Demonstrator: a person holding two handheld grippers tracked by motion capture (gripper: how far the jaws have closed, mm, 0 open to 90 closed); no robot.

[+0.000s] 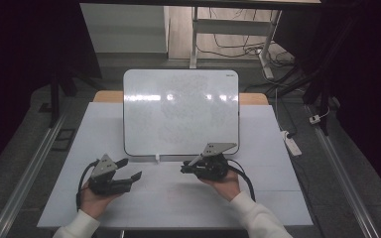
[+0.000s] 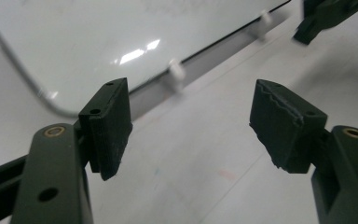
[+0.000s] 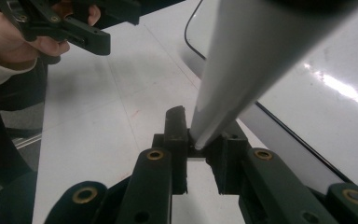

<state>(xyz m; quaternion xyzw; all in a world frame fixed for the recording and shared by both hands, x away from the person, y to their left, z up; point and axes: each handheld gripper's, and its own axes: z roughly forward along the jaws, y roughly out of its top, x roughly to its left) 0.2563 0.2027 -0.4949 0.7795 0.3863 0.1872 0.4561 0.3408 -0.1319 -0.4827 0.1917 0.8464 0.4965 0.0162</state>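
Lying on the white table, a whiteboard; left gripper fingers wide, right gripper fingers clamping a white marker.

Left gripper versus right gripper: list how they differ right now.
The left gripper has its jaws wide apart with nothing between them; the right gripper is shut on a white stick-like thing. The left gripper hangs over bare table, back from the whiteboard; the right gripper sits at the whiteboard's lower edge. Both are black and hand-held.

Dim surroundings, glare on whiteboard
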